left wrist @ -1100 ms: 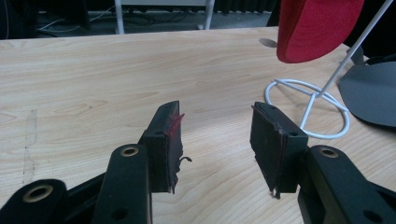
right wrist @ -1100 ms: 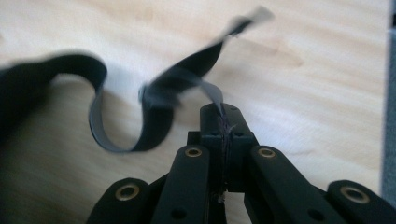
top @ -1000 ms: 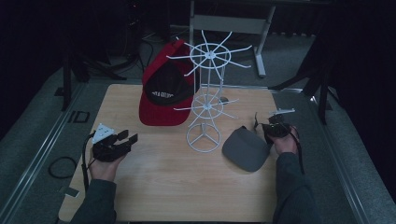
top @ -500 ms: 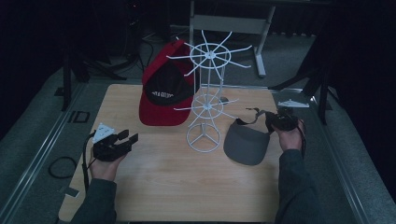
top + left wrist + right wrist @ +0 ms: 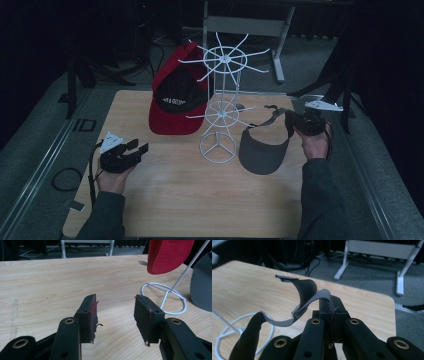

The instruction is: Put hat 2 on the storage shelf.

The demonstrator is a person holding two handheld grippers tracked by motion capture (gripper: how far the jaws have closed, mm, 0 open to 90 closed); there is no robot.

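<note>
High view: tabletop (image 5: 165,200), wire rack, two caps, my two grippers.
Wooden tabletop carries a white wire rack (image 5: 220,107) standing at its middle, with a red and black cap (image 5: 176,100) hanging on the rack's left side. Just right of the rack's ring base, a grey visor (image 5: 264,147) hangs with its brim low over the wood (whether it touches, I cannot tell). My right gripper (image 5: 300,121) has its jaws closed on the visor's strap (image 5: 309,298), which curls up and away in the right gripper view. My left gripper (image 5: 131,151) rests near the left edge, jaws wide apart and holding nothing.
</note>
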